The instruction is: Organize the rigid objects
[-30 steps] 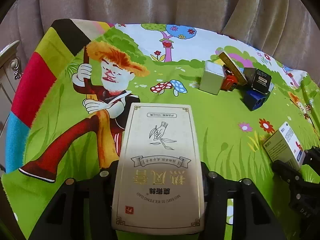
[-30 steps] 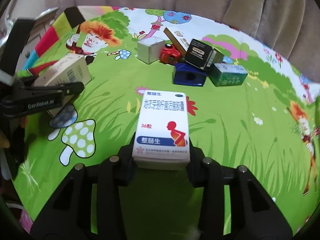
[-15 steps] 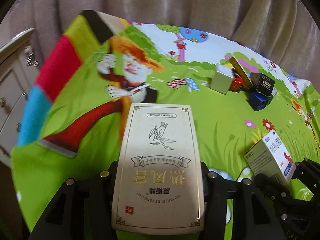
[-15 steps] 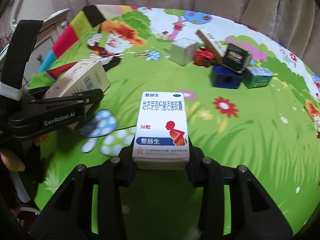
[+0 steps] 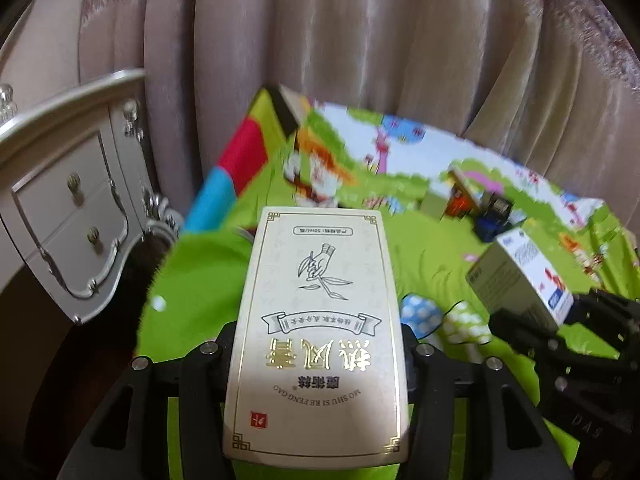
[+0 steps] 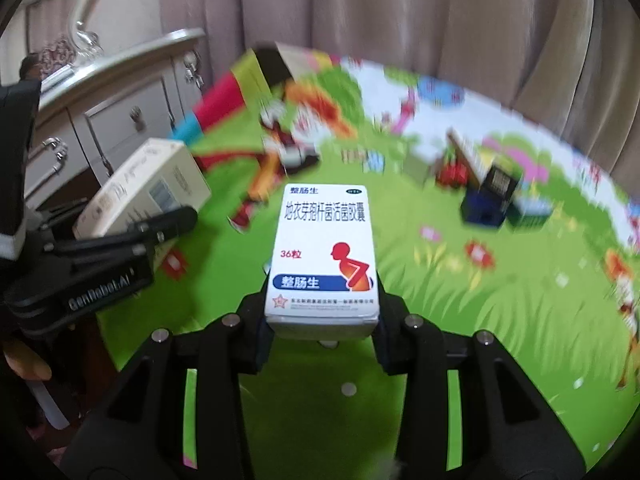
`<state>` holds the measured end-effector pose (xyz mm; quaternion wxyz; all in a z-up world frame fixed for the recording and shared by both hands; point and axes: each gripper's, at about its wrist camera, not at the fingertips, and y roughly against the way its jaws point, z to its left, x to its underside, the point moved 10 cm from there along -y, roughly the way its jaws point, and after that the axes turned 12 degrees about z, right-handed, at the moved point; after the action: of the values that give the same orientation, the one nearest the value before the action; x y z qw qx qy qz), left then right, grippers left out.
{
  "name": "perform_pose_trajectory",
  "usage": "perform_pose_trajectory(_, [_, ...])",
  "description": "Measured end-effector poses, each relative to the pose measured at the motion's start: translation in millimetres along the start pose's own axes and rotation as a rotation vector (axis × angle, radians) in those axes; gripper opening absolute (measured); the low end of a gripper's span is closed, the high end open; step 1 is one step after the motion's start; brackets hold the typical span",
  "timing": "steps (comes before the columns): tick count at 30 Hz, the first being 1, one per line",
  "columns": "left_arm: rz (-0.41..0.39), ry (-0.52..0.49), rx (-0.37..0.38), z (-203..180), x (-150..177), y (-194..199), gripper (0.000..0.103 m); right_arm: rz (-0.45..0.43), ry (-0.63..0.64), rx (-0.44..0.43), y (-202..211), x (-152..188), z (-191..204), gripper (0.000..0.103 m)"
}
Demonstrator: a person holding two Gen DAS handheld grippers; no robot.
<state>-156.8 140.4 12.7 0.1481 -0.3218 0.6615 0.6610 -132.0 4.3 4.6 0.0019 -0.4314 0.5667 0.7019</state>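
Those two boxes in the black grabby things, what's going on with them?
A person is tidying boxes. The left gripper holds a cream box, and the right gripper holds a white medicine box, both above the cartoon mat. More small boxes sit in a pile at the far side.

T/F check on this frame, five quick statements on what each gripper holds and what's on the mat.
1. The left gripper holds a cream box with gold lettering. True.
2. The right gripper is empty. False: it is clamped on a white medicine box.
3. A pile of small boxes sits at the far side of the green mat. True.
4. A white dresser stands right of the mat. False: it stands left of it.
5. The cream box lies flat on the mat. False: it is held between the fingers.
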Motion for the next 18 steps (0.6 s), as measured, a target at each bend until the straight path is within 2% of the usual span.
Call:
perform_pose_trajectory(4, [-0.077,-0.041,0.008,-17,-13,36,0.052,-0.099,0.005,0.032,44,-15,-4,0.044])
perform_pose_trajectory(9, [-0.123,-0.099,0.039,-53,-23,65,0.052,-0.176,-0.025,0.084,91,-20,-26,0.044])
perform_pose_trajectory(18, [-0.169,-0.199,0.093,-112,-28,96,0.052,-0.239,-0.108,0.166,146,-1,-77,0.044])
